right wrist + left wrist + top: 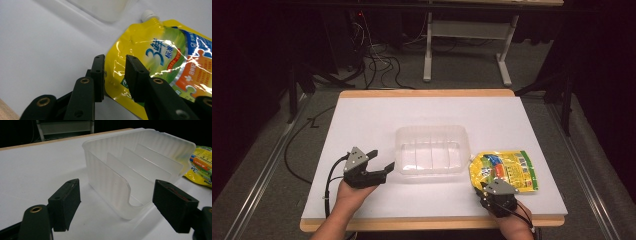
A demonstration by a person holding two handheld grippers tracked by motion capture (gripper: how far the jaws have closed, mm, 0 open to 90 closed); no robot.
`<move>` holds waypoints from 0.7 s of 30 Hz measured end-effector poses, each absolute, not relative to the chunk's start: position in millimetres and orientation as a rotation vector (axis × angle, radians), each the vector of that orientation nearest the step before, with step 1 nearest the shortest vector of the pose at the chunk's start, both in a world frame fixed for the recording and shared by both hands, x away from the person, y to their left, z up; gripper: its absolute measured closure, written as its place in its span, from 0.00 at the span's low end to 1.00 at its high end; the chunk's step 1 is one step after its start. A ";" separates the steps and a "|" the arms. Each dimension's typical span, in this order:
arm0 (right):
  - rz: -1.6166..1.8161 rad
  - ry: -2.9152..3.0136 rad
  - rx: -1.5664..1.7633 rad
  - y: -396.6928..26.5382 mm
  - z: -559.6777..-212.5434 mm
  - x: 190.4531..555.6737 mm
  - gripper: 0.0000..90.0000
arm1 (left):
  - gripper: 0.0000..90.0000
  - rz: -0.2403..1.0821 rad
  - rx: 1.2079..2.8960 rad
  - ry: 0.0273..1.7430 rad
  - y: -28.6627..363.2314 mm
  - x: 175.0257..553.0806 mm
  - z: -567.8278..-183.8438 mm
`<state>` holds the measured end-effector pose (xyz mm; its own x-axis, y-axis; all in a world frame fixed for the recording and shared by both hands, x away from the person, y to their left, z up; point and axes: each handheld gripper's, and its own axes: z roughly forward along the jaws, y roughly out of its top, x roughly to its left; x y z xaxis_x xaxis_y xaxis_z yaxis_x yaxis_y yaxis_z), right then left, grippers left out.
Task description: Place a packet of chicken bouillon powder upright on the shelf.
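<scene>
Two claws working: right claw point(115, 75) pinching down at the corner edge of the soft, slippery yellow refill pouch point(504, 171) lying flat on the tabletop point(362, 125) beside the clear bin point(431, 149), likely sagging once lifted; left claw point(116, 205) hovering wide open, empty.
</scene>
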<state>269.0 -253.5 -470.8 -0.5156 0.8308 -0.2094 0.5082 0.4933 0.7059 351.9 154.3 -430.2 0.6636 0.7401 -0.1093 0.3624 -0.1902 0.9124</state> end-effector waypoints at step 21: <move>1.048 1.980 1.142 -284.2 -432.5 266.2 1.00 | 0.26 0.439 1.778 0.911 168.0 347.0 -430.0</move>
